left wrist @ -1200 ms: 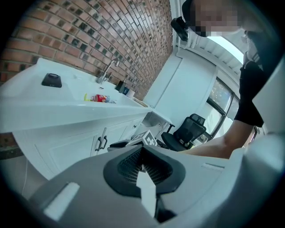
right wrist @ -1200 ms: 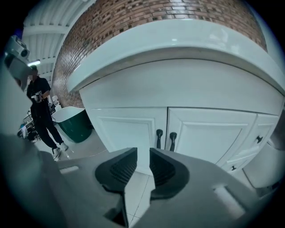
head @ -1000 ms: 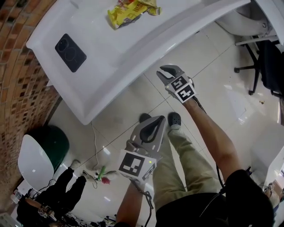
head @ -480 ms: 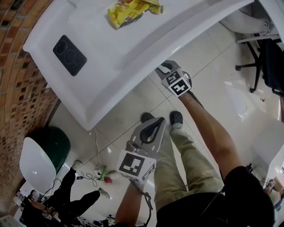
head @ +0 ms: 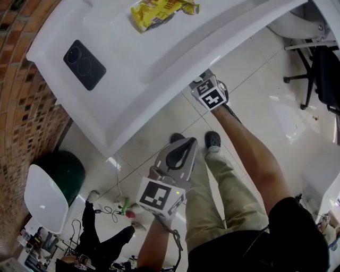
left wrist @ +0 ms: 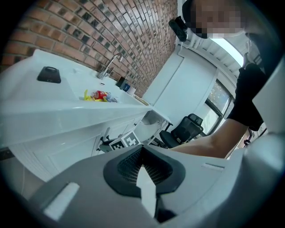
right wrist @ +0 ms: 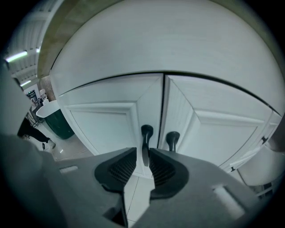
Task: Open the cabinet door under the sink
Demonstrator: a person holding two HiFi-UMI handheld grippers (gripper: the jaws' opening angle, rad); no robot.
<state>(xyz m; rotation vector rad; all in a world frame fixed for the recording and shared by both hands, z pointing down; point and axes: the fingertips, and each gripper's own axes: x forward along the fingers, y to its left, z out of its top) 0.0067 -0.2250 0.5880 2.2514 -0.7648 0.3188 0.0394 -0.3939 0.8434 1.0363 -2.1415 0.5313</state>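
In the right gripper view, two white cabinet doors meet under the countertop, the left door and the right door. Each carries a dark handle by the seam: left handle, right handle. My right gripper is open by a narrow gap, its jaws on either side of the left handle, with a sliver of space on one side. In the head view the right gripper is tucked under the counter edge, tips hidden. My left gripper hangs shut and empty over the floor.
The white countertop holds a yellow snack packet and a black device. A faucet stands by the brick wall. A green bin with a white lid and a person are at lower left, an office chair at right.
My right gripper has moved up and in toward the cabinet, slipping under the counter edge. The left gripper has hardly moved. The person at lower left has shifted.
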